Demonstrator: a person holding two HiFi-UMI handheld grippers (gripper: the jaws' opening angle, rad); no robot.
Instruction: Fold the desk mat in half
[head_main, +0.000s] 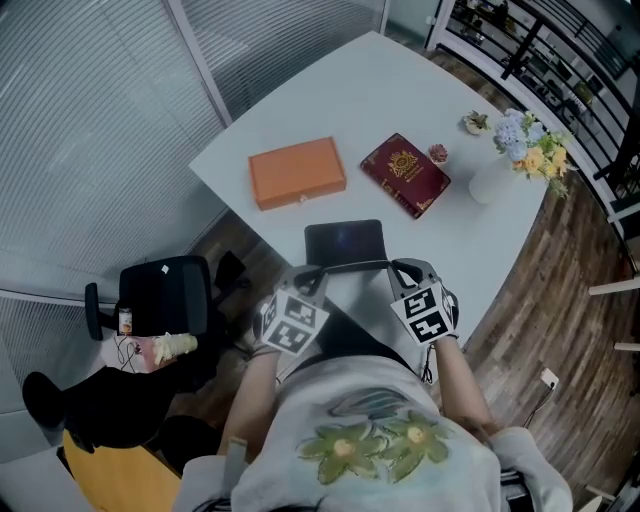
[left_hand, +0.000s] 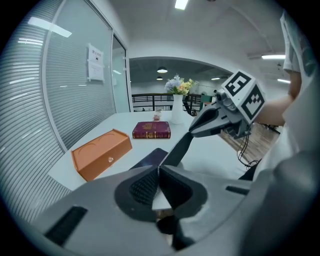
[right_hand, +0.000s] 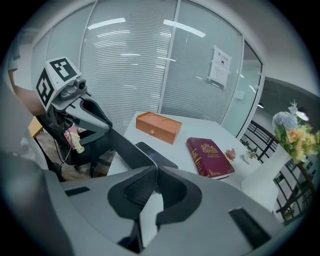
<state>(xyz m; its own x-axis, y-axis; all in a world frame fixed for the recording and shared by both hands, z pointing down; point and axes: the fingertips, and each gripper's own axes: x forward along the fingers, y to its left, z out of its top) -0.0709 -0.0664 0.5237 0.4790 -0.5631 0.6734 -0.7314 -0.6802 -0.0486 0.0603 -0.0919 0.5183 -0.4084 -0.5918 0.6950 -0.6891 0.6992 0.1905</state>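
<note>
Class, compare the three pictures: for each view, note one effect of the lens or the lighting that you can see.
Head view: even, flat light, with hardly a shadow on the table. Left gripper view: the ceiling light burns out white, and the wide-angle lens leaves dark rounded corners. Right gripper view: bright light strips glare on the glass wall, and the flowers at the edge look soft.

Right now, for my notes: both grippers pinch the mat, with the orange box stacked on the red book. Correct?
Not stacked: the head view shows the orange box beside the red book, apart. The left gripper and right gripper do pinch the mat.
</note>
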